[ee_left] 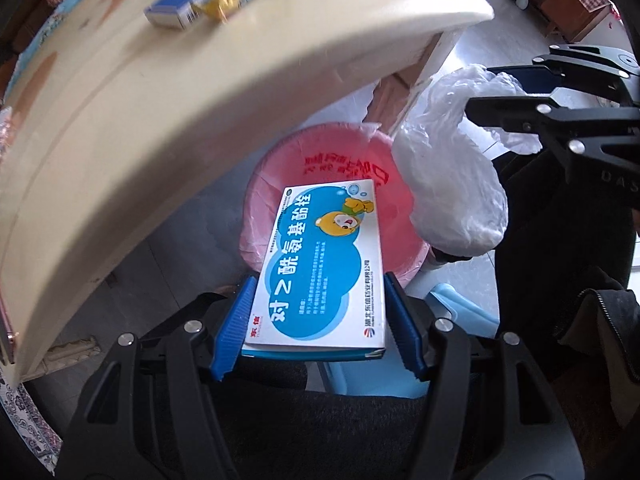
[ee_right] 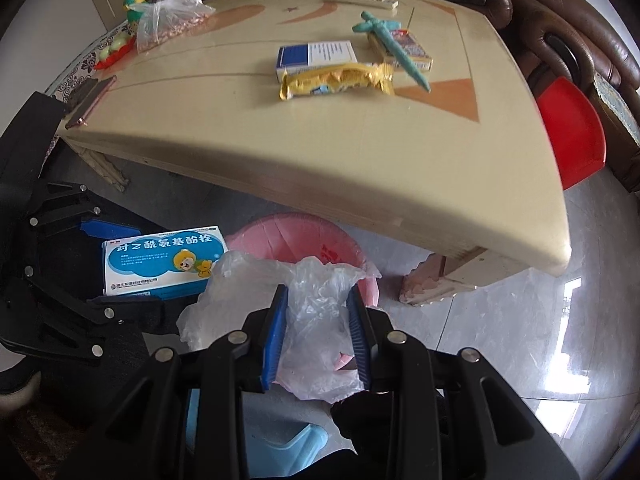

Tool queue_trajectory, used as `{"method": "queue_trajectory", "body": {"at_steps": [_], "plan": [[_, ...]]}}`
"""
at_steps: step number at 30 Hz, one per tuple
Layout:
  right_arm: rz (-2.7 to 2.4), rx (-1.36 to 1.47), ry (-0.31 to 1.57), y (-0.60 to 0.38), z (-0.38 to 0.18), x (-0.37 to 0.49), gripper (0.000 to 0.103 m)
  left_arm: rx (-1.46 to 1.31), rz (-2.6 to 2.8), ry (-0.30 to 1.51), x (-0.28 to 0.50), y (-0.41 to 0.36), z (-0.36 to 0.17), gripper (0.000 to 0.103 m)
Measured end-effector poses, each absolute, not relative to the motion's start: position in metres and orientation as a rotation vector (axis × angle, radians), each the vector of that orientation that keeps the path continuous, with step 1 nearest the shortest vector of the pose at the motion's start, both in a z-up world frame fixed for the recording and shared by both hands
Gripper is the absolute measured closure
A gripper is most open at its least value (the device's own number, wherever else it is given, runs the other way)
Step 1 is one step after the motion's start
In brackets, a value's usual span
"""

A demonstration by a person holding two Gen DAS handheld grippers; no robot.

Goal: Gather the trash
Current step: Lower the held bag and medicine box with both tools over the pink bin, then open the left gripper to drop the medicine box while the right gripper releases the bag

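A: Where is the trash at this moment?

B: The left gripper [ee_left: 320, 320] is clamped across the width of a flat white-and-blue cardboard medicine box [ee_left: 324, 264] printed with a cartoon bear, its blue ribbed pads [ee_left: 236, 328] pressing on both long edges. The box sticks out over the rim of a round pink plastic trash bin [ee_left: 272, 200] lined with a pink bag that has red lettering.

A: And the other hand?

B: The right gripper [ee_right: 318, 334] is closed on a crumpled clear plastic bag [ee_right: 312, 304], which bunches up between its blue pads and spills out to the left. In the left wrist view that bag [ee_left: 448, 184] hangs just over the bin's right edge.

A: Where does the bin stand?

B: On the grey tiled floor [ee_right: 500, 340], beside and partly under the near edge of the cream-coloured wooden bench [ee_right: 340, 152]. A pale blue plastic stool [ee_right: 292, 448] is next to it.

A: Anything left on the bench?

B: A crinkled yellow foil snack wrapper [ee_right: 336, 80] lies touching a blue-and-white carton [ee_right: 316, 56]. Just right of them a teal toy sword [ee_right: 396, 48] rests across a small printed box [ee_right: 404, 50]. At the far left is a clear bag of pinkish nuts [ee_right: 168, 24], and a pink phone [ee_right: 94, 100] lies on the left edge.
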State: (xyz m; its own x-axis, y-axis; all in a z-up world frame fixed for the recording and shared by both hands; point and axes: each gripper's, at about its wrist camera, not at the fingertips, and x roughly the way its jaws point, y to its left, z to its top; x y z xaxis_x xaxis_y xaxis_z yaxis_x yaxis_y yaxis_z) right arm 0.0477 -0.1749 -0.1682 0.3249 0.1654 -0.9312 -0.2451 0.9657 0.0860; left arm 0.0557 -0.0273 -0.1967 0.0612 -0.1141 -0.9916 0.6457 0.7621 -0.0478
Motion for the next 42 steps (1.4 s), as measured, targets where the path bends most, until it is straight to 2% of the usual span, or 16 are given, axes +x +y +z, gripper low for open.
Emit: {"method": "queue_trajectory", "body": {"at_steps": [21,33,36,37,38,40,42], "plan": [[0.266,-0.161,1.369,-0.155,-0.282,0.083,0.073,0.377,-0.613,1.670,0.095,-0.034,-0.317,0.040],[0.294,-0.195,1.433,-0.148,-0.322,0.094,0.073,0.403,-0.595,1.732,0.104,-0.036,-0.351,0.040],[0.303,-0.192,1.442,-0.146,-0.327,0.095,0.067,0.401,-0.600,1.738,0.104,-0.039,-0.354,0.040],[0.310,-0.189,1.444,-0.146,-0.328,0.095,0.062,0.401,-0.603,1.743,0.104,-0.039,-0.355,0.040],[0.314,-0.188,1.439,-0.145,-0.327,0.096,0.052,0.405,-0.601,1.759,0.104,-0.041,-0.357,0.038],[0.318,-0.192,1.422,-0.144,-0.326,0.096,0.040,0.400,-0.604,1.781,0.103,-0.041,-0.357,0.032],[0.315,-0.194,1.419,-0.145,-0.326,0.096,0.039,0.421,-0.599,1.764,0.102,-0.042,-0.355,0.031]]}}
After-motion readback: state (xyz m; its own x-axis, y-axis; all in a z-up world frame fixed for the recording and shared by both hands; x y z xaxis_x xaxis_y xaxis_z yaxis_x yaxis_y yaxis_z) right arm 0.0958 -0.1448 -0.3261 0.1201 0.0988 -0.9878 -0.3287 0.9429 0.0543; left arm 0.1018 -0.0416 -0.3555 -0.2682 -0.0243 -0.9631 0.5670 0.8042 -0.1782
